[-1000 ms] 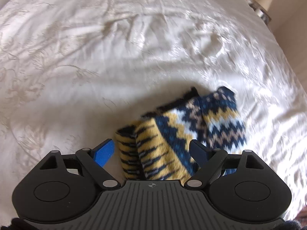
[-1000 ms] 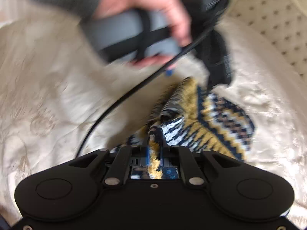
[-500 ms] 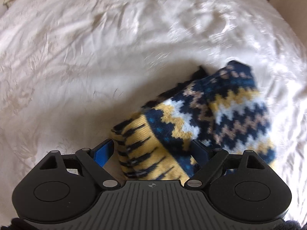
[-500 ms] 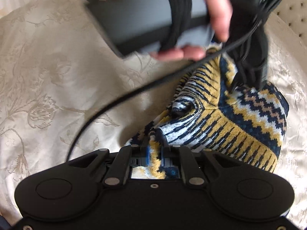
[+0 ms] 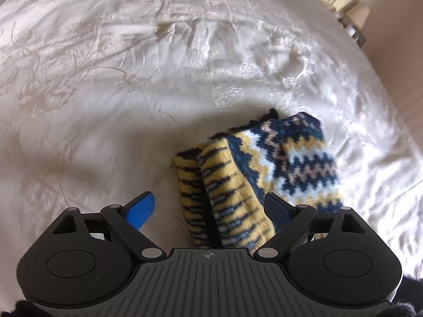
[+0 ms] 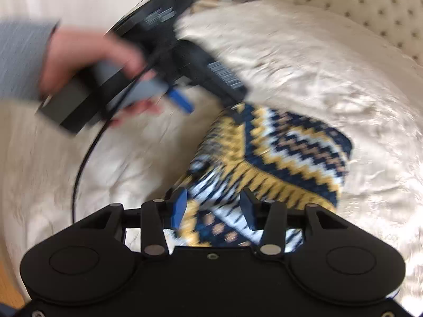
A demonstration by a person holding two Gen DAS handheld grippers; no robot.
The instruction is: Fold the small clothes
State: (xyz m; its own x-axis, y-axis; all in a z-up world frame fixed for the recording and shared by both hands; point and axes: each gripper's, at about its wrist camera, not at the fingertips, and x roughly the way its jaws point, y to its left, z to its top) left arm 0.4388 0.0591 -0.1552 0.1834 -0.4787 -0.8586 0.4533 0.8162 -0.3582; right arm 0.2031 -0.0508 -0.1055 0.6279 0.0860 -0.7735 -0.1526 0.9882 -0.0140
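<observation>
A small knitted garment [image 5: 267, 169] in navy, yellow and white zigzag lies folded in a bundle on the cream bedspread [image 5: 132, 79]. My left gripper [image 5: 208, 208] is open, its blue-padded fingers [image 5: 140, 208] either side of the striped yellow cuff, just above it. In the right wrist view the garment [image 6: 277, 155] lies right ahead and under my right gripper [image 6: 212, 206], which is open with knit between its fingers. The left gripper [image 6: 182, 103], held by a hand, shows blurred above the garment.
The cream embroidered bedspread fills both views. A tufted headboard [image 6: 370, 8] stands at the far right in the right wrist view. A bedside table with small items [image 5: 346, 8] stands beyond the bed. A black cable [image 6: 87, 153] hangs from the left gripper.
My right gripper has opened and let go of the knit edge it was pinching. The left gripper has lifted away from the garment, staying open. The garment has settled onto the bed.
</observation>
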